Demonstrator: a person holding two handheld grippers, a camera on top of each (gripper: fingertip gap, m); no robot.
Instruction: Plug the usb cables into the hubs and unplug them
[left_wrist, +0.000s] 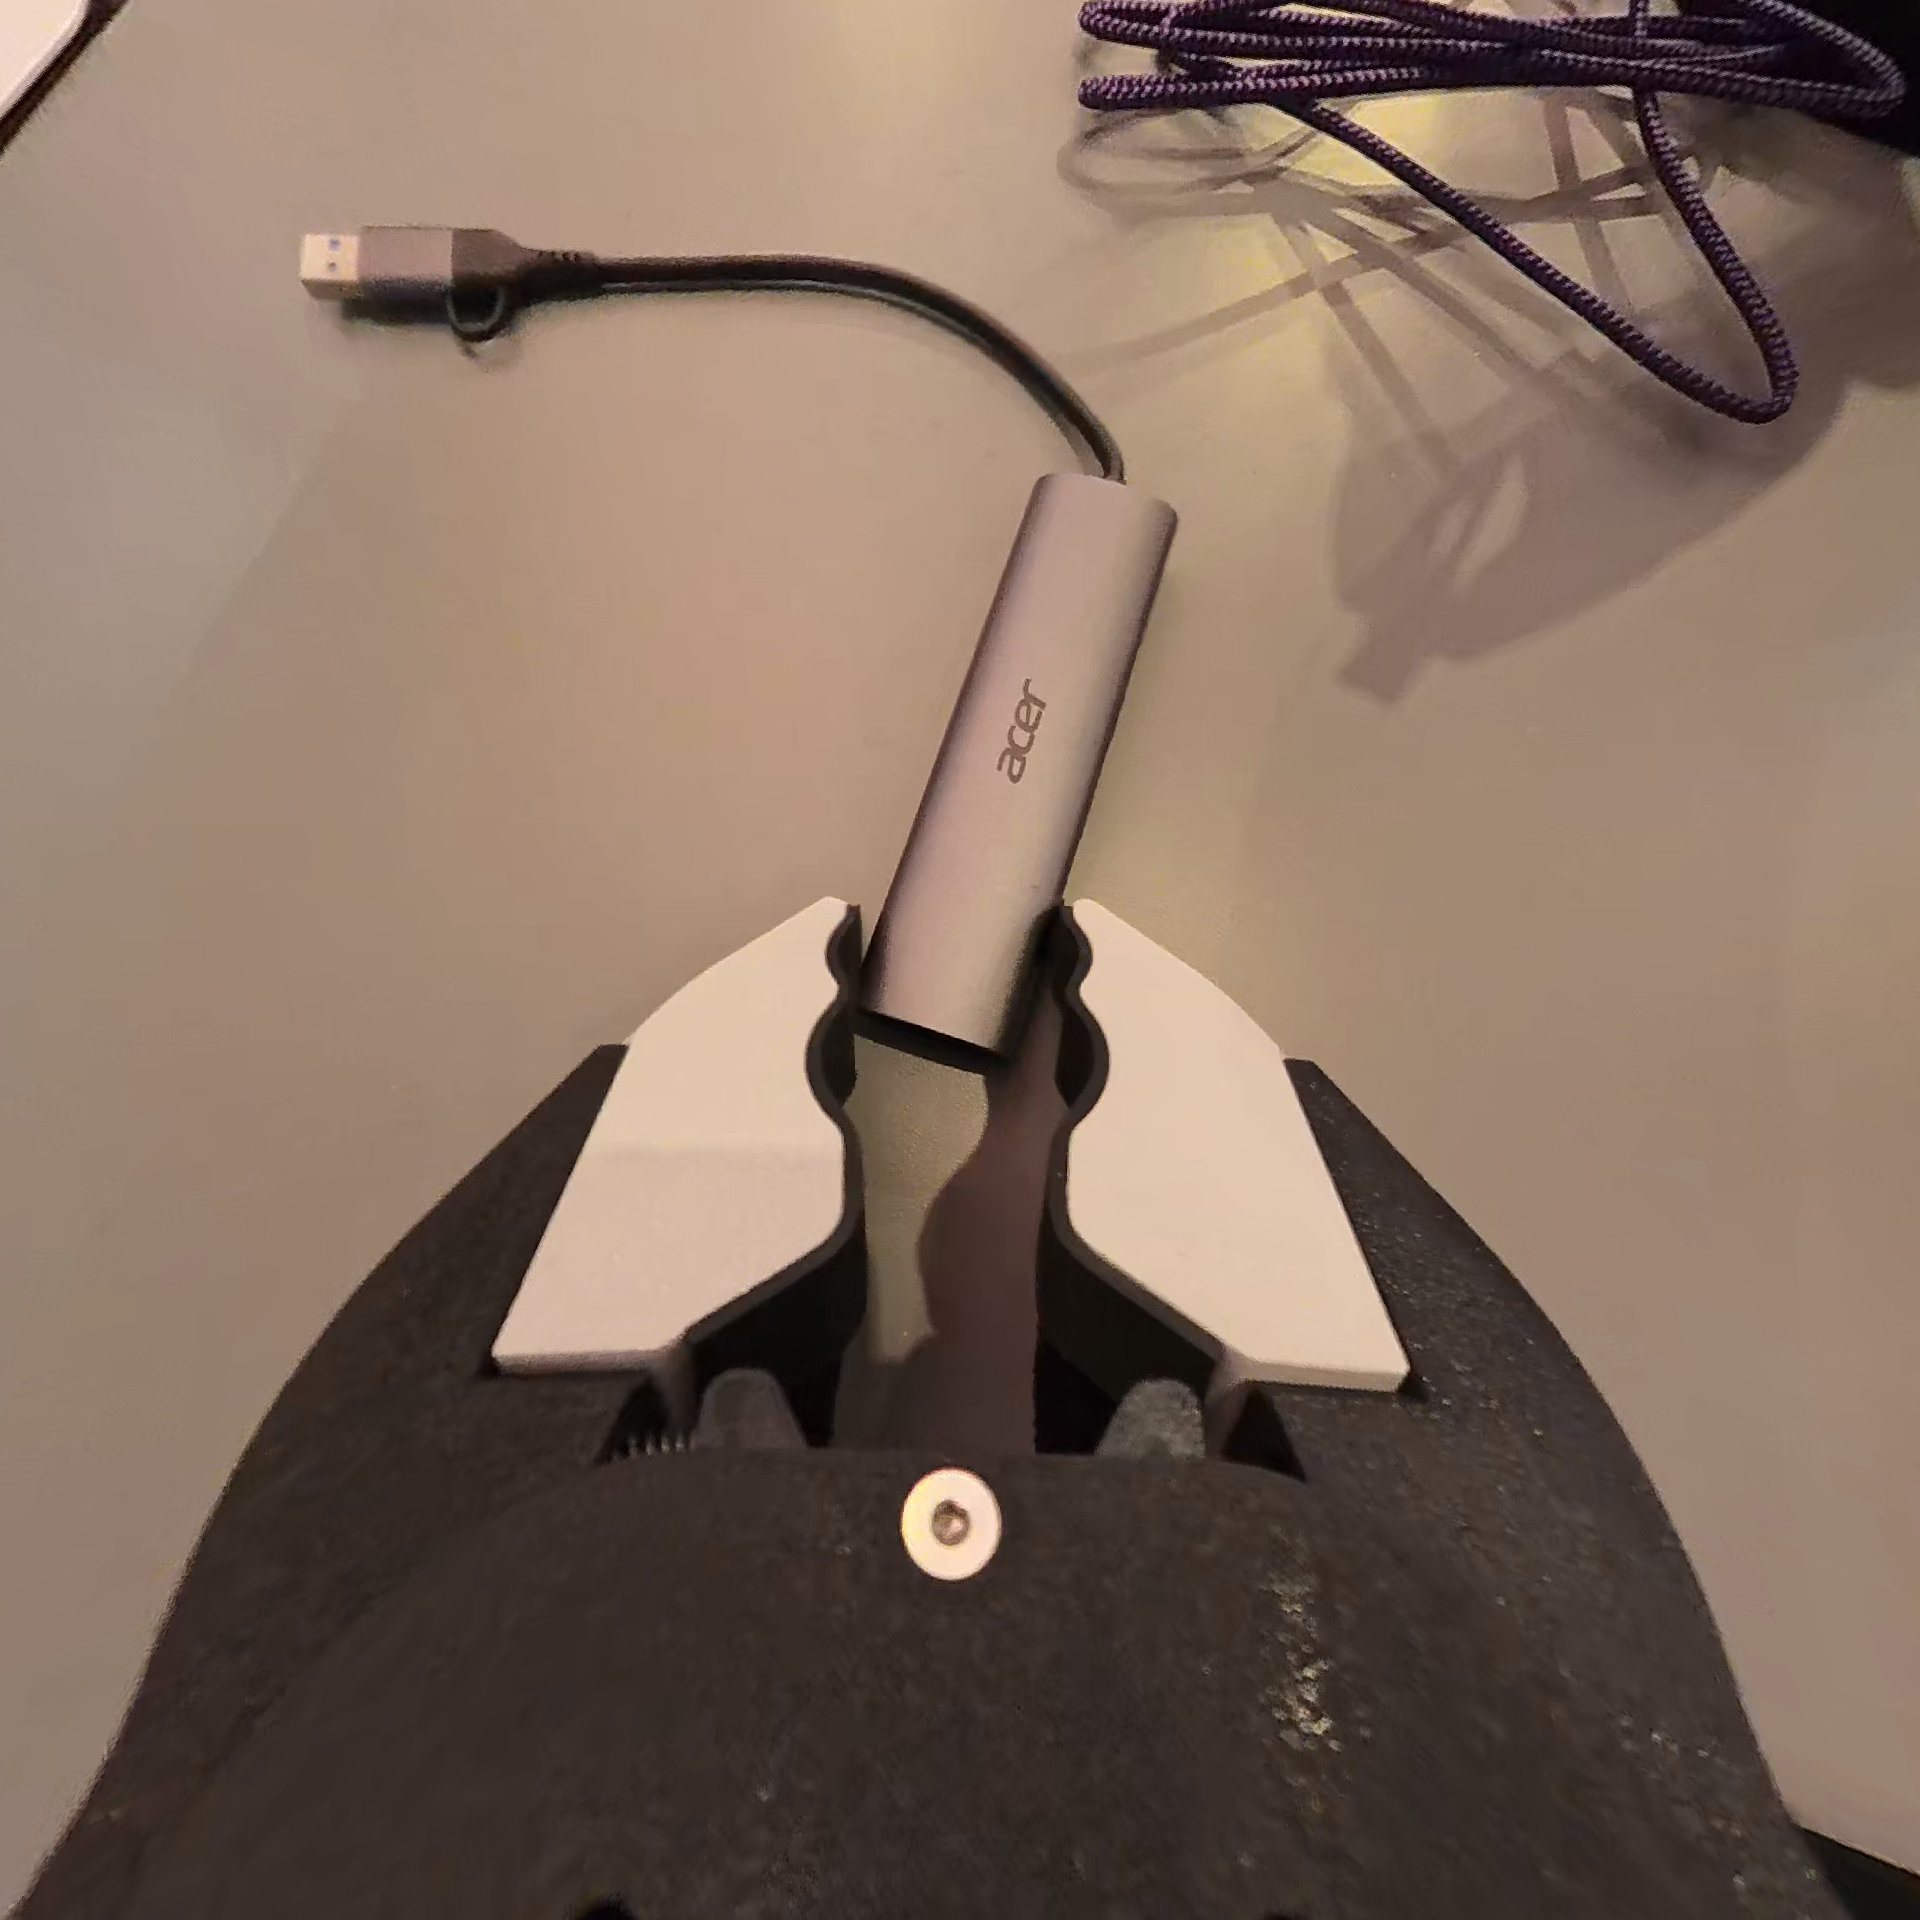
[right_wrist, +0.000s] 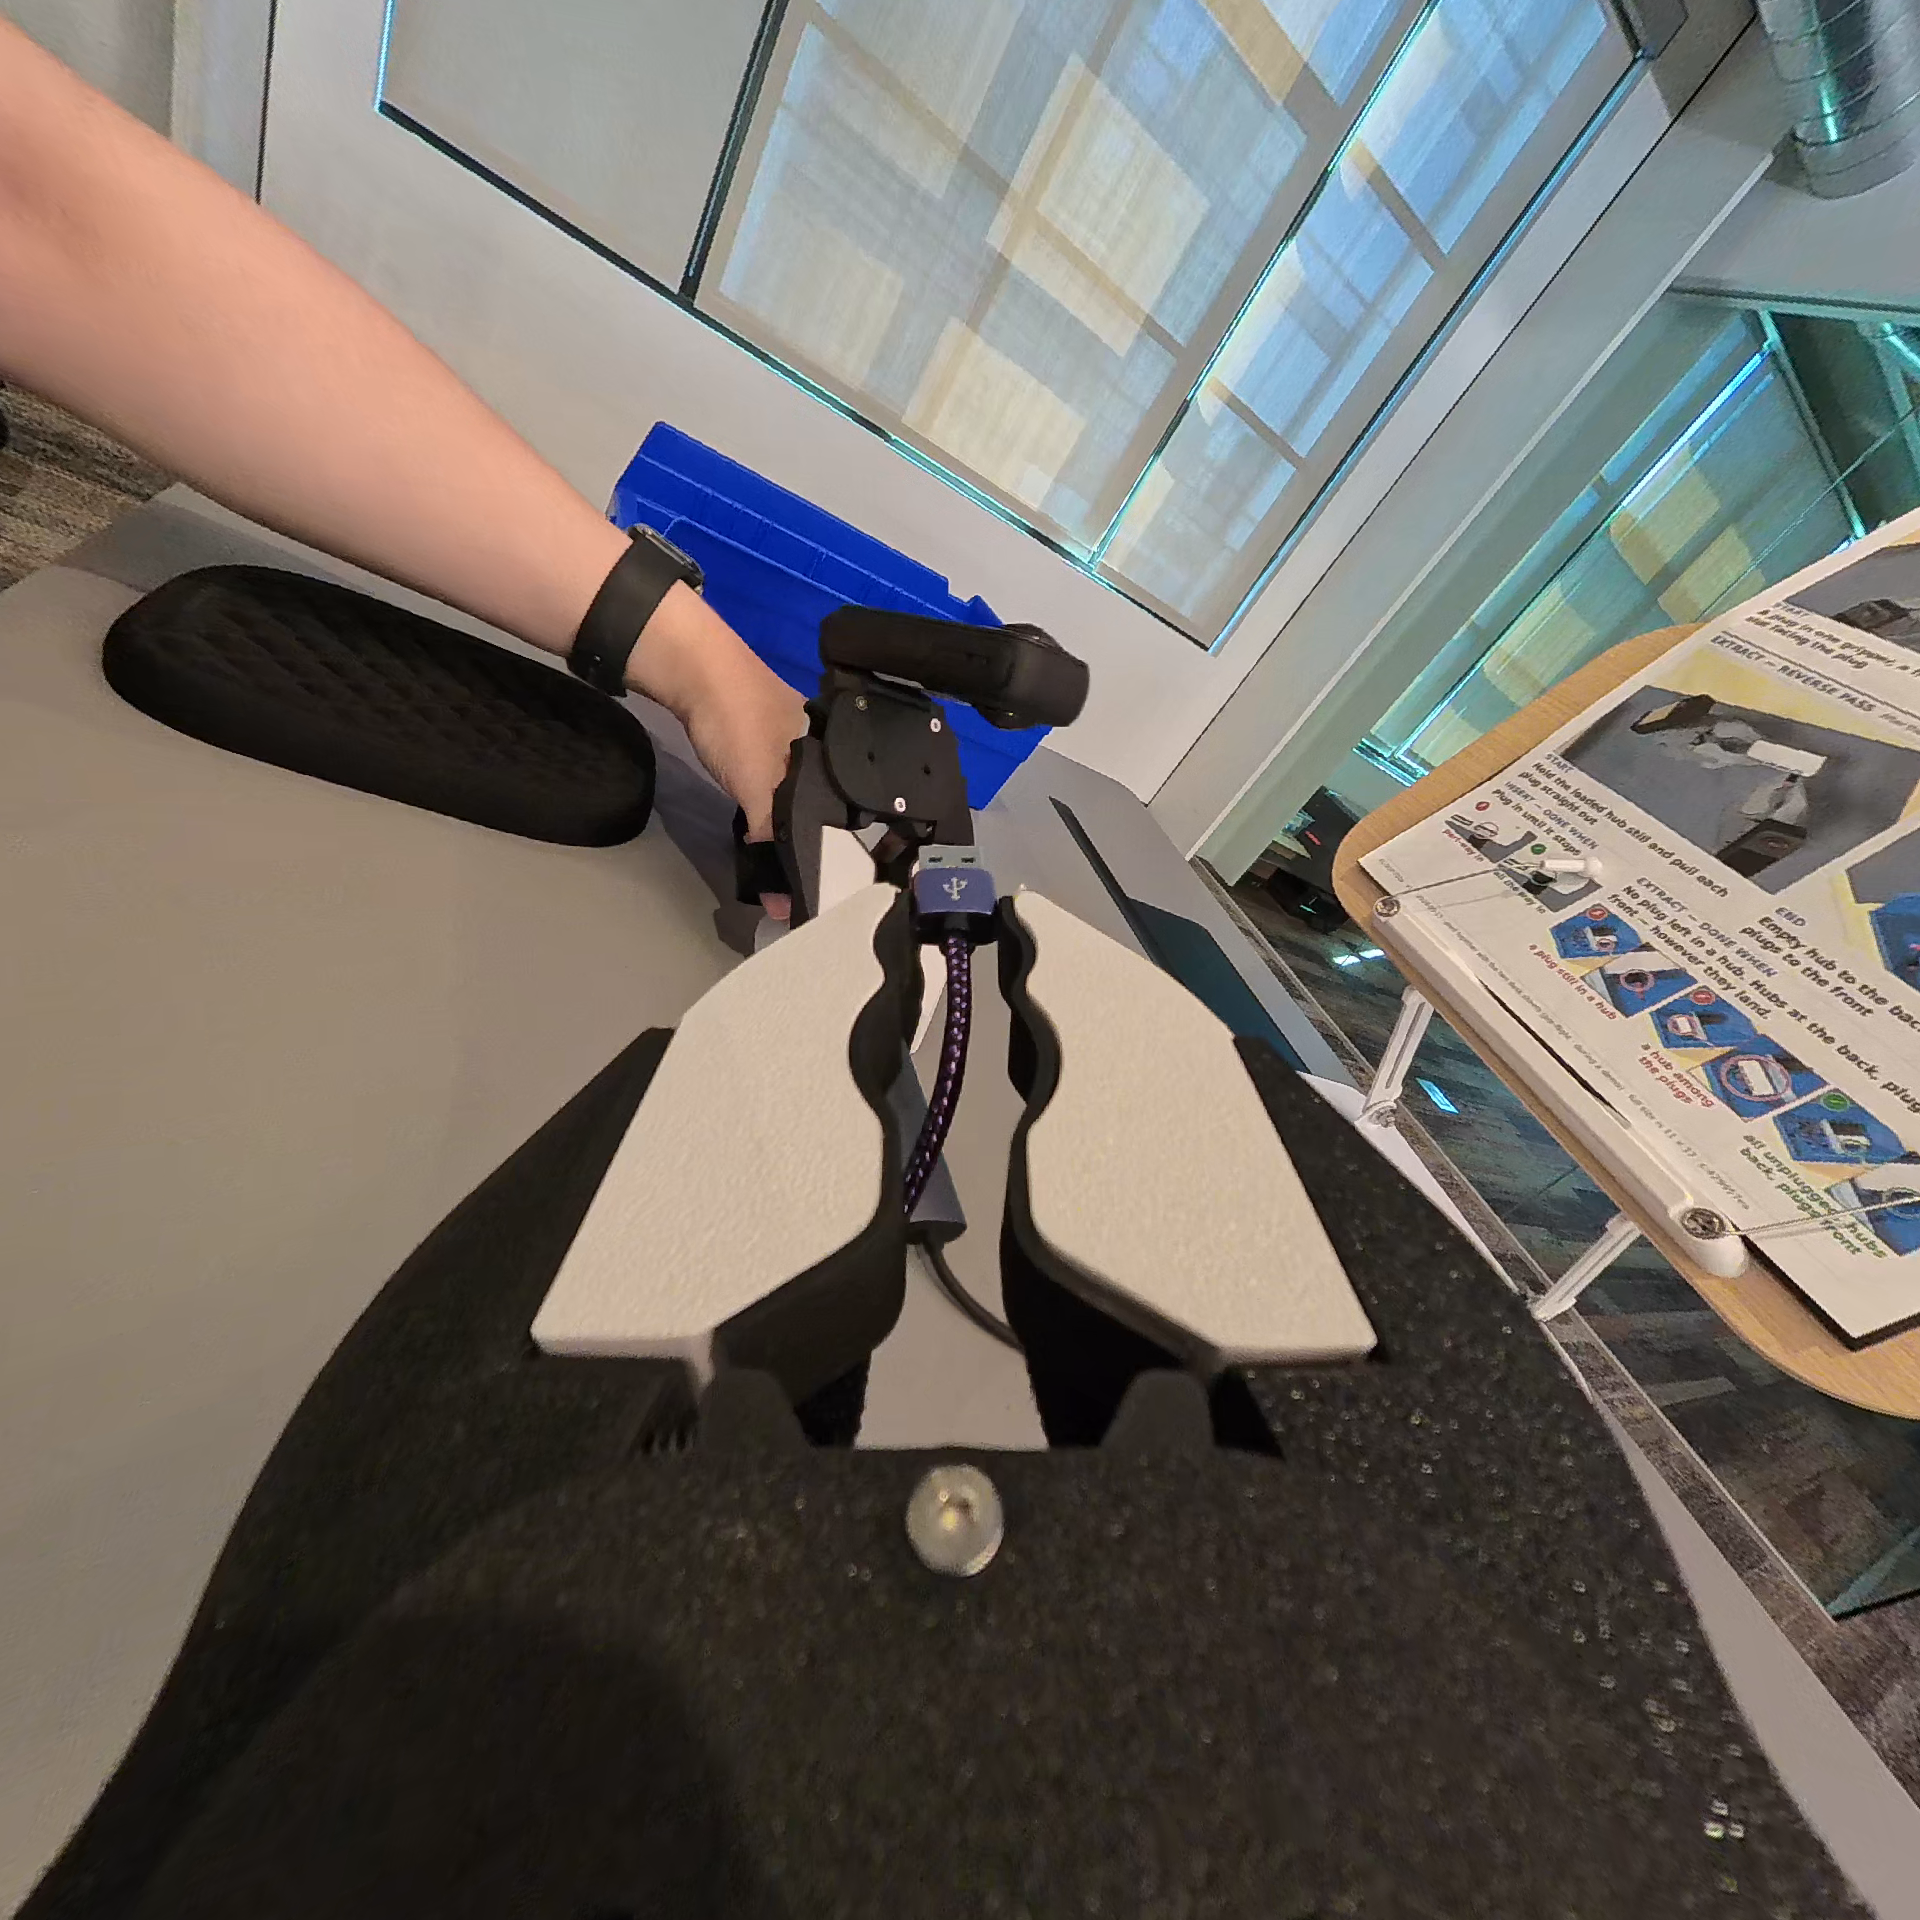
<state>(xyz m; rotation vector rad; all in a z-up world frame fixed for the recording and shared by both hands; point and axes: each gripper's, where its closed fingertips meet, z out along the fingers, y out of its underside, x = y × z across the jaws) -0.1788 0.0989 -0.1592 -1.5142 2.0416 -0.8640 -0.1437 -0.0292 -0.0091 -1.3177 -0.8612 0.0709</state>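
Observation:
In the left wrist view my left gripper (left_wrist: 954, 925) is shut on the near end of a grey metal usb hub (left_wrist: 1023, 758), which sticks out forward over the grey table (left_wrist: 520, 675). The hub's black lead curves back to its own usb plug (left_wrist: 379, 262) lying on the table. A bundle of purple braided cable (left_wrist: 1558, 156) lies at the far right. In the right wrist view my right gripper (right_wrist: 956, 914) is shut on a blue usb plug (right_wrist: 954, 891) of a purple braided cable (right_wrist: 940, 1081). The plug tip points toward the left gripper (right_wrist: 883, 790) just beyond it.
A person's bare forearm with a black wristband (right_wrist: 623, 613) holds the left gripper. A blue plastic bin (right_wrist: 790, 582) and a black padded cushion (right_wrist: 384, 707) sit on the table behind. A wooden side table with an instruction sheet (right_wrist: 1714, 914) stands at the right. The gap from one gripper's tips to the other's is roughly 20 centimeters.

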